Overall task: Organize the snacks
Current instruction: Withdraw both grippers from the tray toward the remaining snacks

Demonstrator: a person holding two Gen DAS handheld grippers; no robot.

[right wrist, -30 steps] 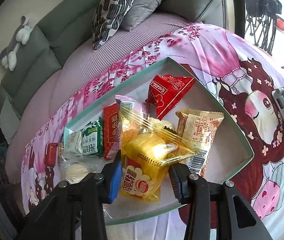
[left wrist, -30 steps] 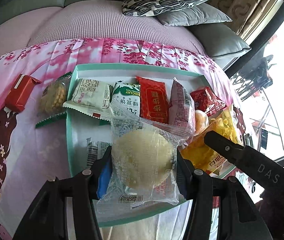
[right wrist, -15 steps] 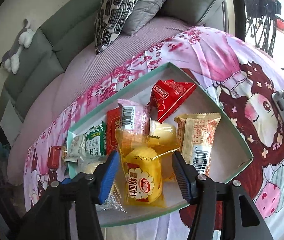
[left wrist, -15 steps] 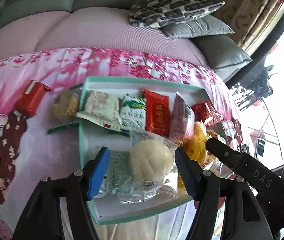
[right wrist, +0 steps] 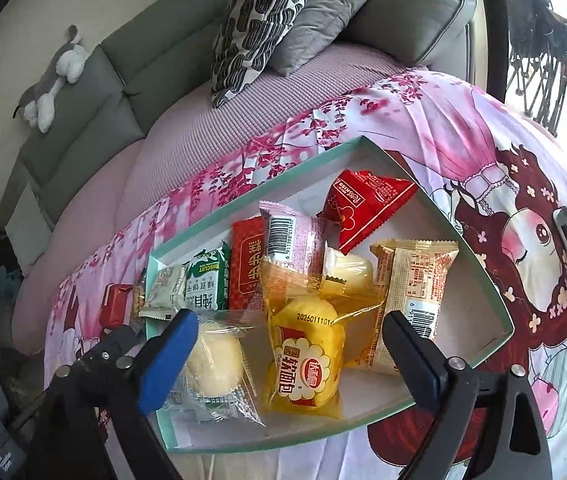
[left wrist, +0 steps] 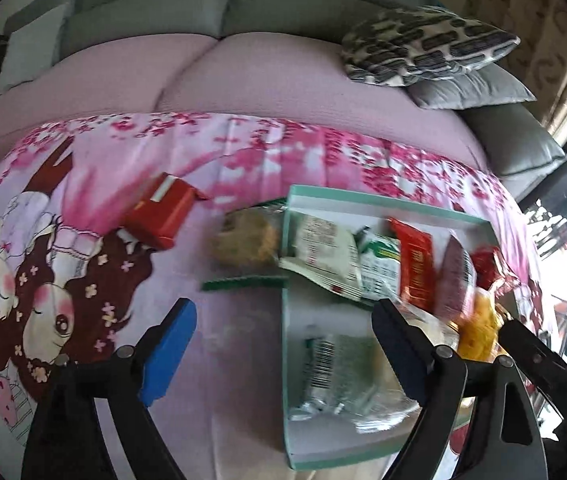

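Teal tray (right wrist: 243, 196) on the worktop: green packet (right wrist: 208, 280) marked "BISCUIT"; yellow bread bag (right wrist: 303, 364) stamped "2026011101"; red packet (right wrist: 365, 204) (script partly legible). Right gripper (right wrist: 287, 356) and left gripper (left wrist: 283, 344) both opening, nothing between pads.

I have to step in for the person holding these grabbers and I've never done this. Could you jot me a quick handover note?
Left gripper: jaws opening, nothing between them, over the cloth at the tray's left edge.
Right gripper: jaws opening, the yellow bread pack lies between them, not gripped.
Tray: holds the yellow pack, the clear-wrapped bun, and a row of other packets.
Done: bun and yellow pack are both set down in the tray.
Left: the red box and the cookie packet lie on the cloth left of the tray, not yet in it.
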